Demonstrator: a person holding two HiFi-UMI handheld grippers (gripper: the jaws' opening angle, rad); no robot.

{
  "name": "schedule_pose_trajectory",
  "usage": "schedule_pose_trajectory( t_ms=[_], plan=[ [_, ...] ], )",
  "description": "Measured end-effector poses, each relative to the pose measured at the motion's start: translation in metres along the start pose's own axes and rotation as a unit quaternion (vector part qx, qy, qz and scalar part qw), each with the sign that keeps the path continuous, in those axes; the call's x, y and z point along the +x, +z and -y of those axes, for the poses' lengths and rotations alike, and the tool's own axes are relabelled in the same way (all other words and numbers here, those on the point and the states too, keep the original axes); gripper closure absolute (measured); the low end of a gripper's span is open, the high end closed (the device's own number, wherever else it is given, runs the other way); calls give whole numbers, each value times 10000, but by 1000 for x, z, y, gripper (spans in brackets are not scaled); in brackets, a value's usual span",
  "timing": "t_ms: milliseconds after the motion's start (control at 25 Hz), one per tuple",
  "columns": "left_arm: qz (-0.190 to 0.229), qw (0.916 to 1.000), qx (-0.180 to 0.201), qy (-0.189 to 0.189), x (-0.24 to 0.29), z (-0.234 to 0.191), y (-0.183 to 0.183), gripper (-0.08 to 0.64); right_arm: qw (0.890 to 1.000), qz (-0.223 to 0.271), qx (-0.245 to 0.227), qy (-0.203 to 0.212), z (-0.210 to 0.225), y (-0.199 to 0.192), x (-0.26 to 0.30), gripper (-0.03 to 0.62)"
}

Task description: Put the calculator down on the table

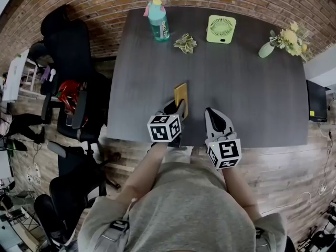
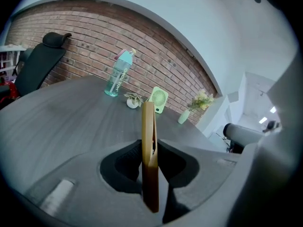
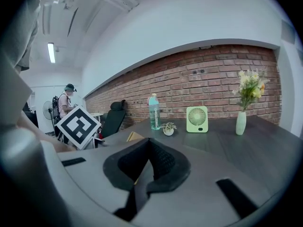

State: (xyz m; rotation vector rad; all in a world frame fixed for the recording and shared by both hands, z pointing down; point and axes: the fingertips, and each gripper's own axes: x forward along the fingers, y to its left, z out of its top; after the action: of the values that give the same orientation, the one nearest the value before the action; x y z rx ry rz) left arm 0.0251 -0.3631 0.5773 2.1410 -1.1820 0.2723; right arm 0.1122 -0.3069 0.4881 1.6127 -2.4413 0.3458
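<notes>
A thin yellow-brown calculator [image 1: 181,95] is clamped between the jaws of my left gripper [image 1: 177,108], over the near part of the dark grey table [image 1: 252,104]. In the left gripper view the calculator [image 2: 149,141] stands edge-on between the black pads [image 2: 127,162], sticking out past them. I cannot tell whether it touches the tabletop. My right gripper [image 1: 212,114] hangs just to the right of it, its pads [image 3: 163,162] pressed together with nothing between them. From the right gripper view a corner of the calculator [image 3: 134,136] shows to the left.
Along the table's far edge stand a teal bottle [image 1: 158,21], a small potted plant [image 1: 185,43], a green fan [image 1: 221,29] and a vase of flowers [image 1: 283,40]. Black office chairs [image 1: 68,51] crowd the left side. A person stands far off [image 3: 64,100].
</notes>
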Motion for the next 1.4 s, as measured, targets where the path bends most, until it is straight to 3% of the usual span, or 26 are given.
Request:
schedule_pose_trajectory(
  t_ms=[520,960,1400],
  plan=[
    [-206,9997,-116,-53,21,-9,3,467,10000,-35,-58,22,-1,5,18,589],
    [-376,9963,-766,13,33,-24,-6,465,10000,-82,-45,-15,0,4,27,589],
    [-491,9970,-582,169,36,-33,-11,453,9999,-127,-25,9,4,3,34,589]
  ],
)
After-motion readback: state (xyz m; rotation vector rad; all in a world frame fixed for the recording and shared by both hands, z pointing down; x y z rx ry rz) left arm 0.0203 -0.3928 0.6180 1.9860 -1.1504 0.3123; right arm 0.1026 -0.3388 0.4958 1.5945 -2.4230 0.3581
